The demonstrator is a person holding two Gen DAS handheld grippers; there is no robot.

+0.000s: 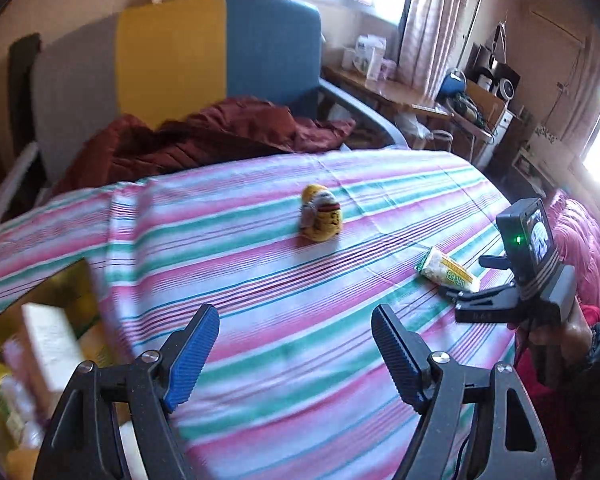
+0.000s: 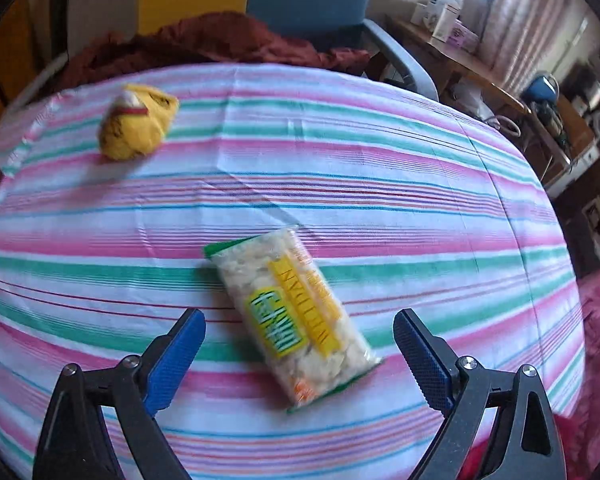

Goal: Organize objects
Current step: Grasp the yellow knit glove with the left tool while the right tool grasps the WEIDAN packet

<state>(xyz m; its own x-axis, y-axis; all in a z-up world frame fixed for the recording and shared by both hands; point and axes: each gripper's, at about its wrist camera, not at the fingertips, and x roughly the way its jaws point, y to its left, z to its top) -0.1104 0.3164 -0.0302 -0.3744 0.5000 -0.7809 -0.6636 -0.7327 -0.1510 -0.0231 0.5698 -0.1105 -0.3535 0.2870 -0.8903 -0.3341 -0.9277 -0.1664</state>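
Our right gripper [image 2: 298,338] hangs with fingers wide apart over the snack packet [image 2: 296,316] lying flat on the striped cloth [image 2: 380,184]. Beyond the packet sits the yellow toy [image 2: 134,124]. Our left gripper [image 1: 296,340] gapes too, holding nothing.

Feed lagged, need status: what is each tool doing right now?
Left tool: open, empty.
Right tool: open, empty, over the snack packet.

On the clear snack packet [image 2: 296,316], large green and yellow letters are printed upside down (a yellow band carries a word like "NATIAN", not surely readable). No other text can be read.
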